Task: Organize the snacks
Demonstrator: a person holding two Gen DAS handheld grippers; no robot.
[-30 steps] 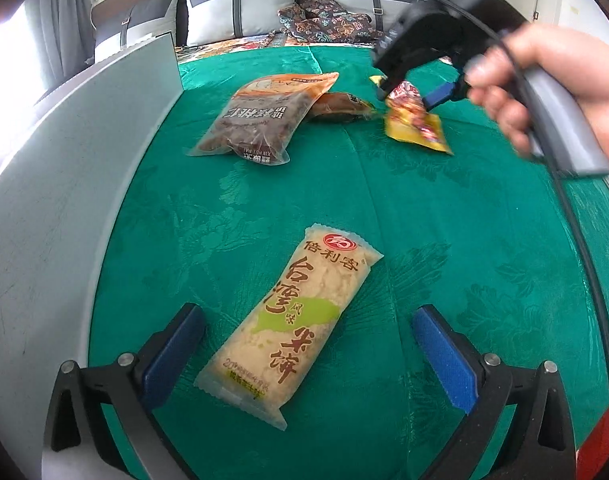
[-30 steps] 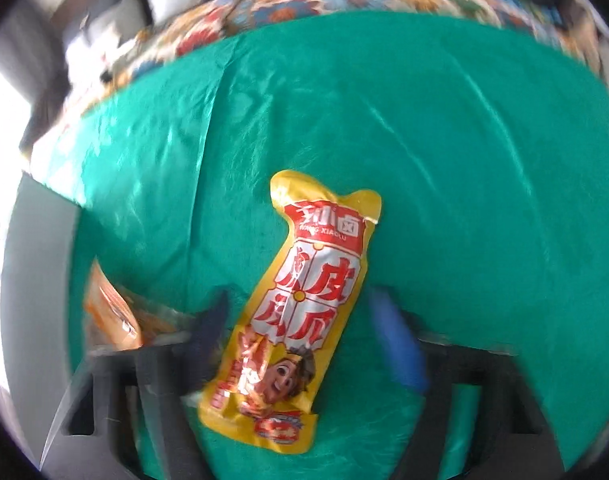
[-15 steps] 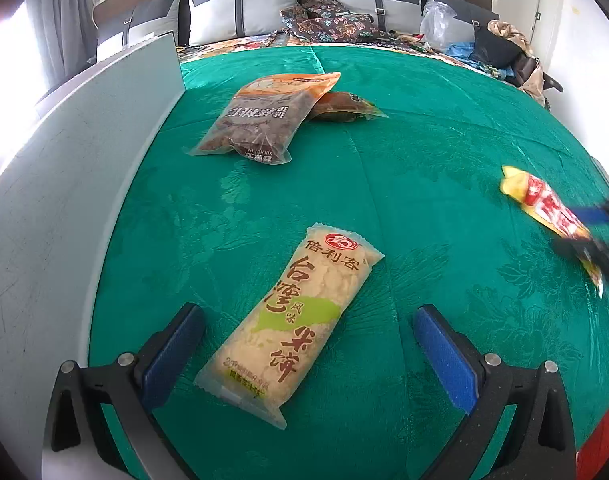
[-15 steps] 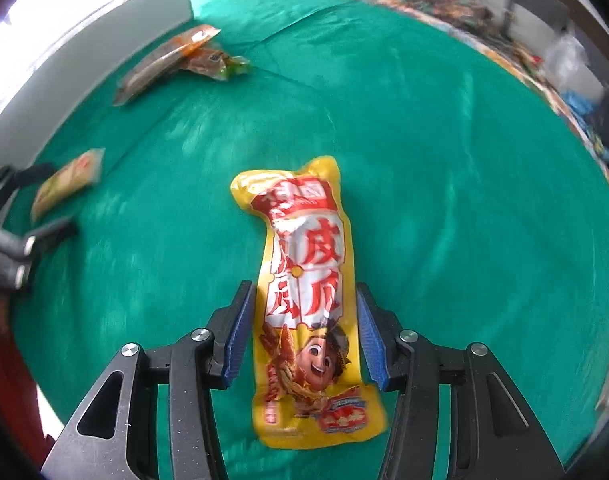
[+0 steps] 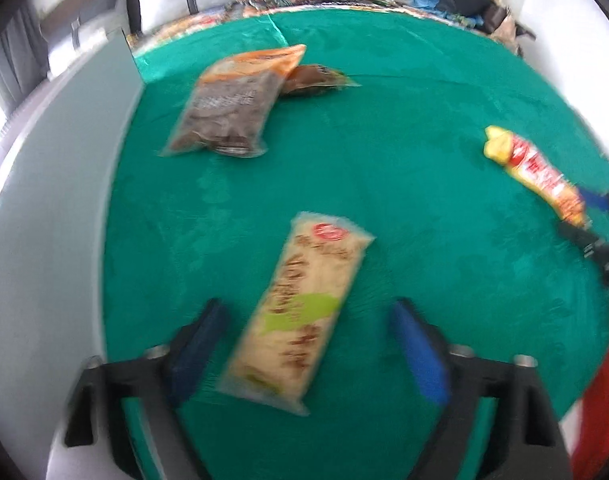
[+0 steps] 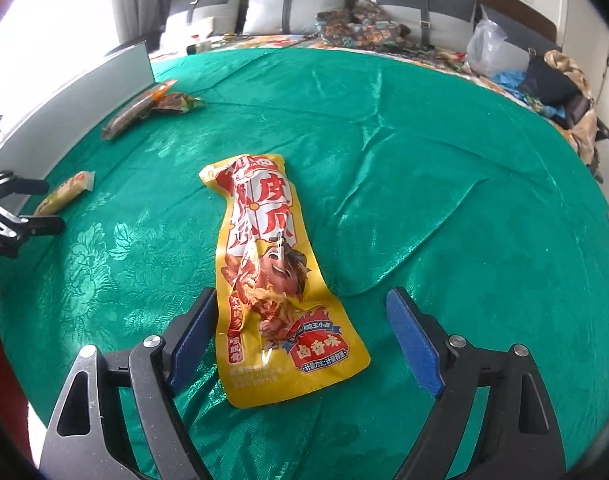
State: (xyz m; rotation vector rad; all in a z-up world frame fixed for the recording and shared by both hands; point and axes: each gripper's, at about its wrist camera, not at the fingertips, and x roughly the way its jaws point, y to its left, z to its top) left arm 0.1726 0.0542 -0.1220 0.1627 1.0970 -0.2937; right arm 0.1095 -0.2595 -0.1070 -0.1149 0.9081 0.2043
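Now the right tool, its jaws just opened, has let the yellow snack pouch lie free on the green bed cover, while the left tool, jaws narrowing but not yet touching, straddles the rice cracker packet, probably next to go.

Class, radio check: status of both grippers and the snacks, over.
Right gripper open, jaws just widened, yellow pouch loose between them. Left gripper closing around cream packet, pads not touching. Nothing in the way.

left wrist view close above green cloth, angled down past its claw, right wrist view likewise, both share yellow packet, cream packet
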